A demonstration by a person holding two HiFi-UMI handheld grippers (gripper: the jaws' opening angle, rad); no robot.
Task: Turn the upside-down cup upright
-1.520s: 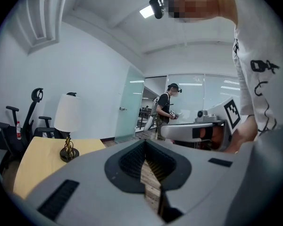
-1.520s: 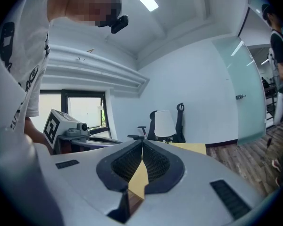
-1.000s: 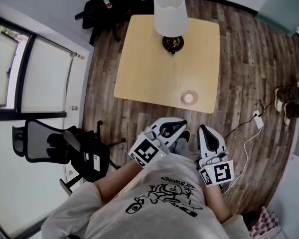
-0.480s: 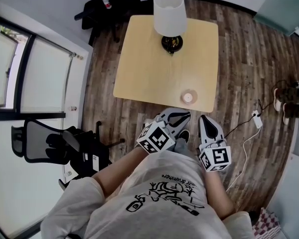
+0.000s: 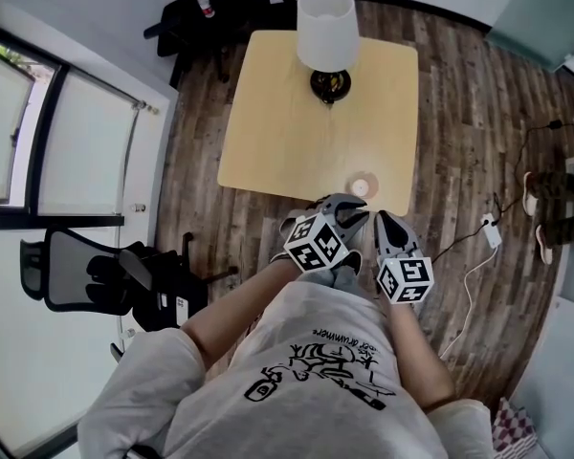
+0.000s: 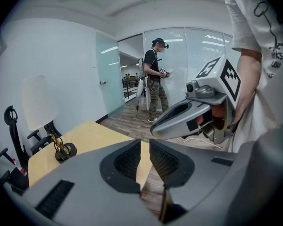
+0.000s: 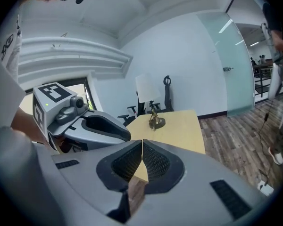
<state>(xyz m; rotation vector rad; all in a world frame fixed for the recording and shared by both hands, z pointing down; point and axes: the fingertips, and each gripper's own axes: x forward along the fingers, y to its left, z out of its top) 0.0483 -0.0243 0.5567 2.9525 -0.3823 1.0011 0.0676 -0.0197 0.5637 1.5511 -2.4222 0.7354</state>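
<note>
A small clear cup (image 5: 362, 186) stands near the front right edge of the pale wooden table (image 5: 287, 132); I cannot tell which way up it is. My left gripper (image 5: 355, 209) hovers just short of that edge, close below the cup in the head view. Its jaws (image 6: 145, 149) are opening, with a narrow gap and nothing between them. My right gripper (image 5: 384, 220) sits beside it to the right, shut and empty (image 7: 142, 157). Neither gripper view shows the cup. Each gripper sees the other: the right gripper (image 6: 188, 119) and the left gripper (image 7: 101, 126).
A lamp with a white shade (image 5: 326, 29) stands at the table's far side. Black office chairs (image 5: 124, 280) are at the left and behind the table. A white cable and power strip (image 5: 493, 229) lie on the floor at right. Another person (image 6: 155, 74) stands by the glass wall.
Both grippers have moved forward, away from my body towards the table's near edge and the cup. The cup and lamp have not moved.
</note>
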